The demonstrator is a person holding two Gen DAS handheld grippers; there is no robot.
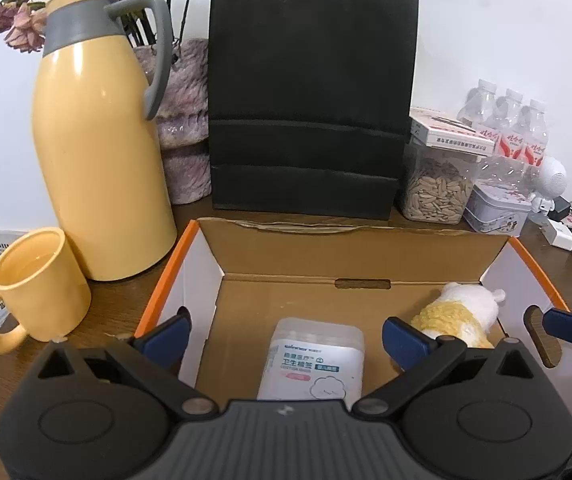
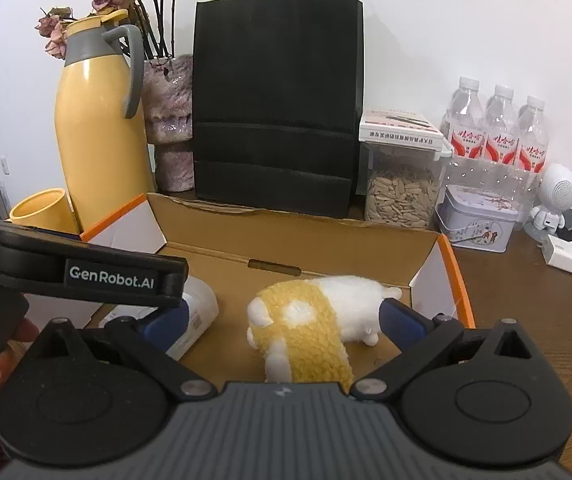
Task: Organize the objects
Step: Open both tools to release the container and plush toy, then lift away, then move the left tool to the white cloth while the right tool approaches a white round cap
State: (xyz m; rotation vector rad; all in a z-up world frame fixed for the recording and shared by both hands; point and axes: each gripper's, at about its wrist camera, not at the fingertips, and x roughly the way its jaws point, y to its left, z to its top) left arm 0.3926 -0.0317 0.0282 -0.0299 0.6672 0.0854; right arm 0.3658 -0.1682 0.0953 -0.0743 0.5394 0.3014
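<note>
Left gripper (image 1: 286, 340): jaws spread wide, nothing between the pads; it hangs over the near edge of the box, pointing down into it.
Right gripper (image 2: 286, 322): likewise released and empty, just beside the left one, its blue fingers either side of the toy without touching it.
Swab box (image 1: 312, 364): a pale plastic box lying flat on the floor of the cardboard box, directly below the left gripper. Probably light, stiff and smooth — a grip across its narrow sides should hold, though the plastic may slip.
Plush toy (image 2: 310, 320): a white and yellow stuffed animal lying on its side in the right half of the cardboard box, near the swab box but apart from it. Soft and light; it will squash, so the thick yellow middle looks the best place to pinch.
Cardboard box (image 1: 366, 256): open-topped, orange-edged, on a brown table (image 2: 526, 300).
Mug (image 1: 37, 284): yellow, left of the box.
Flask (image 1: 97, 152): tall, yellow, behind the mug.
Paper bag (image 1: 310, 100): black, upright behind the box, against the wall.
Seed jar (image 2: 402, 192): right of the bag — water bottles (image 2: 498, 132) beyond it.
</note>
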